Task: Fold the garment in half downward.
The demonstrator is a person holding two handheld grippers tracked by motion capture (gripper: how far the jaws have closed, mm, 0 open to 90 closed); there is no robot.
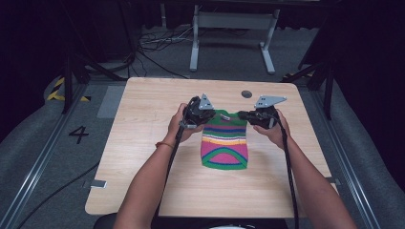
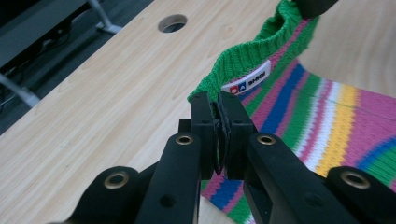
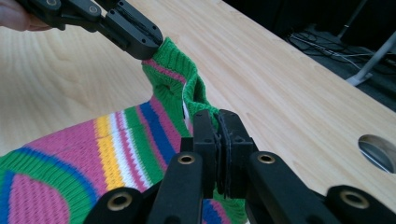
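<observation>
Both grippers are clamping the top edge of a small striped knit sweater [image 1: 225, 140]: the left gripper [image 2: 218, 135] is pinching the green ribbed shoulder just beside the neck opening, and the right gripper [image 3: 218, 151] is pinching the matching shoulder on the other side. Each pair of jaws is standing nearly closed, with only a thin fold of knit between the pads. Between the two grippers the green collar is sagging in a loose curve, and a white label [image 2: 246, 83] is showing inside it. Below the grippers, toward the person, the sweater's body is lying flat on the table [image 1: 143, 143], so only the top seems raised.

Judging by this hold, the step in hand is lifting or straightening the garment by its shoulders, likely to spread or fold it. The next move is calling for both hands to travel together, keeping the collar taut, so neither corner slips out.

Its knit is looking thick and soft, banded in pink, yellow, white, blue and green, with an arched pink and blue pattern near the green hem. Beyond the grippers a round hole [image 1: 246, 94] is sitting in the table.
</observation>
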